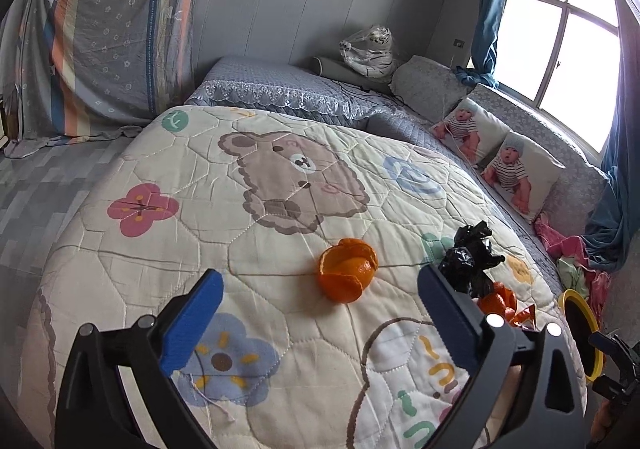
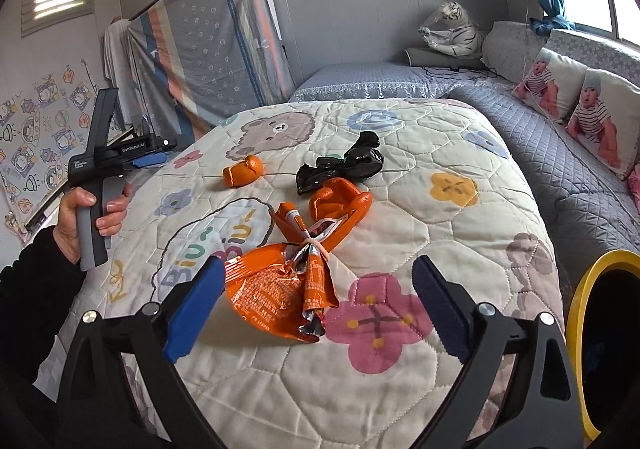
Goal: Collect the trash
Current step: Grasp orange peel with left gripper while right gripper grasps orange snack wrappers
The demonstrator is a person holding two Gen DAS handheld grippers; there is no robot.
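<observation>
Trash lies on a cartoon quilt [image 1: 256, 249]. An orange peel [image 1: 347, 269] sits ahead of my open, empty left gripper [image 1: 316, 313]; it also shows in the right wrist view [image 2: 243, 170]. A crumpled black plastic bag [image 1: 470, 257] lies to its right, also seen in the right wrist view [image 2: 344, 165]. A second orange peel [image 2: 340, 201] lies beside the bag. A crumpled orange snack wrapper [image 2: 280, 281] lies between the fingers of my open, empty right gripper [image 2: 316, 309]. The left gripper [image 2: 148, 159] hovers at the quilt's left edge.
A yellow-rimmed bin [image 2: 600, 337] stands at the right of the bed, also in the left wrist view [image 1: 580, 333]. Baby-print pillows [image 1: 492, 153] and a wrapped tiger toy [image 1: 370, 49] line the grey sofa. A striped sheet [image 1: 112, 41] hangs at the left.
</observation>
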